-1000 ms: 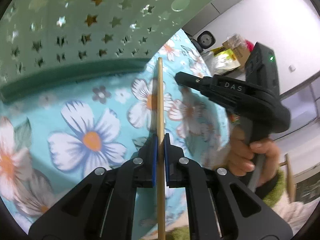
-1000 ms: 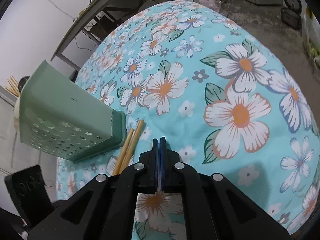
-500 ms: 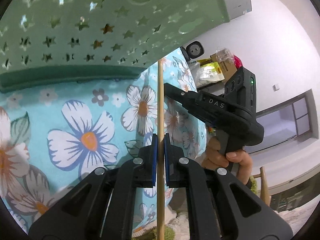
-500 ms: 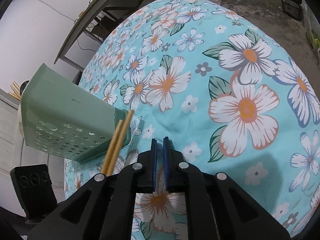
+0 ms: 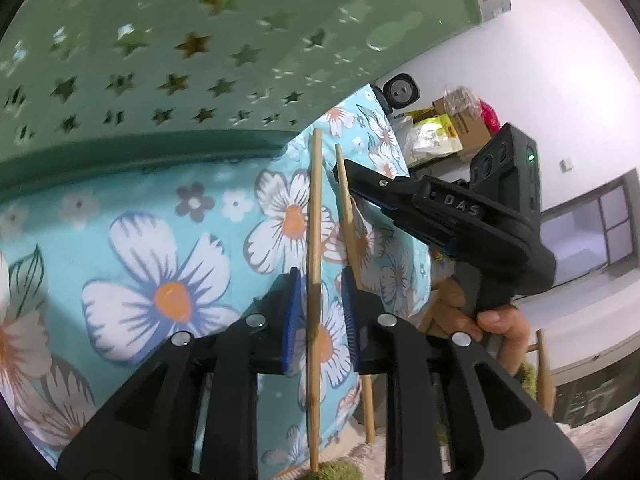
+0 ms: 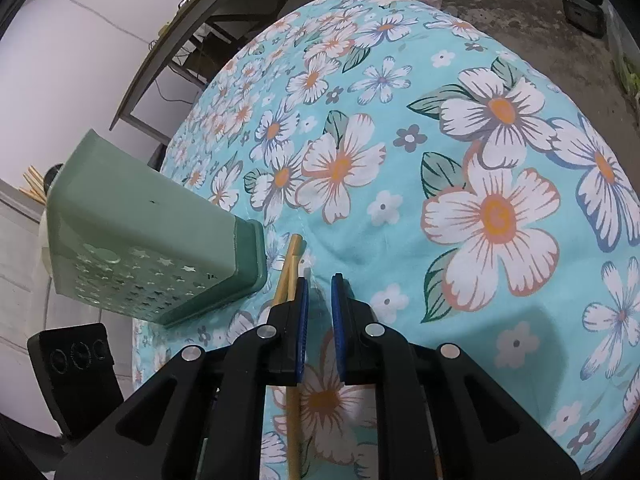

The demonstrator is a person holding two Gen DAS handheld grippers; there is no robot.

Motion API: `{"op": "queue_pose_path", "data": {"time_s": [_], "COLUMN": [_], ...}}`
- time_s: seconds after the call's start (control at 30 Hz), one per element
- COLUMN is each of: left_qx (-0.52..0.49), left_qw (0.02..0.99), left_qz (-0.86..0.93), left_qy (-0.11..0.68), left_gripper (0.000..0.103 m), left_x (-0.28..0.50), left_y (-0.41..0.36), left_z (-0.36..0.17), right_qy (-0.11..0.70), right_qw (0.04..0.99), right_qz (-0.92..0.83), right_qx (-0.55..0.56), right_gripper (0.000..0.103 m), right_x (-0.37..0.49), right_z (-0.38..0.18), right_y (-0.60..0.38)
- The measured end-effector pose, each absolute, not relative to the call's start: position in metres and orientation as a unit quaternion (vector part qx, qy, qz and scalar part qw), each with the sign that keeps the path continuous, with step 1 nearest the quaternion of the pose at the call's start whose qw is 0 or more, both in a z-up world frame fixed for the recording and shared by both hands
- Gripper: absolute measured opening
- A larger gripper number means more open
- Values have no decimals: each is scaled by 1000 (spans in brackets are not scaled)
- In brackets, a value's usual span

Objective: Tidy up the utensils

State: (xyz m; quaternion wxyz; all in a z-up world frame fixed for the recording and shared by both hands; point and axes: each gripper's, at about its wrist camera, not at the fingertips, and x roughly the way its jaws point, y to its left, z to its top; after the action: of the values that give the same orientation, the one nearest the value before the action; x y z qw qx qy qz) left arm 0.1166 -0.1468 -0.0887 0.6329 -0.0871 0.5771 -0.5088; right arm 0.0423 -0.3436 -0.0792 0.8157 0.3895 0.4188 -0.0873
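Two wooden chopsticks (image 5: 313, 248) lie side by side on the floral bench (image 5: 160, 264), long axes pointing toward the green star-pierced holder (image 5: 168, 60). The left gripper (image 5: 318, 312) is opening, one stick loose between its fingers. The right gripper (image 6: 318, 316) is opening, empty. A white wall stands behind.

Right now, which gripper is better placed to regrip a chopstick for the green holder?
Left. Its jaws are opening, but one chopstick lies between the left gripper pads, pointing toward the green holder. The right gripper, also opening, has only tablecloth between its pads; both chopsticks sit outside its left finger.
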Motion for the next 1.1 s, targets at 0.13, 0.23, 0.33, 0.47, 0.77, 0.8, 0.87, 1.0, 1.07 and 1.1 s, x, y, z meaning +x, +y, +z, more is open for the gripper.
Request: {"op": "queue_pose_path", "data": {"time_s": [0.13, 0.23, 0.33, 0.47, 0.77, 0.8, 0.87, 1.0, 1.07, 1.1], "left_qx": [-55, -32, -6, 19, 49, 53, 64, 108, 129, 143], "left_qw": [648, 664, 680, 696, 706, 706, 706, 715, 722, 727], "left_qz": [-505, -504, -501, -496, -500, -501, -504, -499, -495, -491], "left_qy": [567, 552, 536, 519, 500, 498, 493, 478, 466, 457], "left_gripper": [20, 20, 20, 20, 20, 21, 21, 22, 22, 22], "left_x": [115, 111, 109, 107, 105, 105, 105, 105, 104, 103], "left_y": [-158, -165, -167, -166, -176, -178, -186, -209, -220, -226], "left_z": [-88, -85, -81, -78, -72, -72, -71, -75, -77, -77], "right_qy": [412, 412, 434, 470, 464, 461, 457, 451, 449, 450], "right_qw": [820, 827, 834, 836, 840, 839, 839, 835, 834, 833], "right_qz": [-84, -78, -73, -96, -127, -130, -137, -142, -142, -142], "right_qx": [389, 376, 332, 267, 253, 257, 263, 281, 287, 289], "right_gripper": [14, 24, 25, 25, 7, 7, 7, 7, 7, 7], "right_x": [35, 32, 38, 52, 43, 41, 36, 34, 35, 38], "right_z": [-71, -64, -62, -69, -69, -68, -68, -71, -72, -73], "right_y": [-345, -339, -324, -308, -319, -322, -329, -340, -343, -344]}}
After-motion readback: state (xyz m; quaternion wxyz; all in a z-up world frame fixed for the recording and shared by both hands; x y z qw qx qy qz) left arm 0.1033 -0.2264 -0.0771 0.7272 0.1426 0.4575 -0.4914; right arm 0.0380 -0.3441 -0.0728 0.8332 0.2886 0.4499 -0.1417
